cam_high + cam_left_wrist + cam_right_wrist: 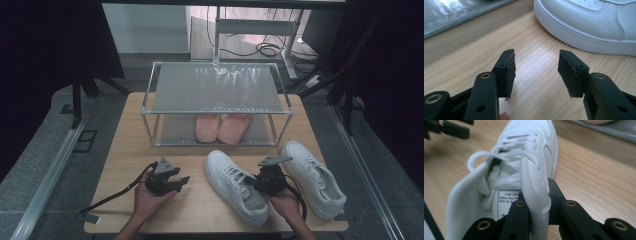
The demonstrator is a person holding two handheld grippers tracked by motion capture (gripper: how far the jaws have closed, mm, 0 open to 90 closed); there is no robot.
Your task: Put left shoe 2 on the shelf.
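Note:
Two white sneakers lie on the wooden table. My right gripper is shut on the padded side wall of the nearer sneaker, beside its opening. In the right gripper view the two black jaws pinch that white collar edge, and the laces and tongue of the sneaker run away from them. The other sneaker rests to the right, untouched. My left gripper hovers to the left of the held sneaker, open, with bare table between its fingers and the toe of the sneaker ahead.
A metal-framed two-level rack stands at the back of the table, with a pair of pink slippers on its lower shelf. Black cables trail from both grippers toward the table's front edge. The left gripper appears blurred in the right gripper view.

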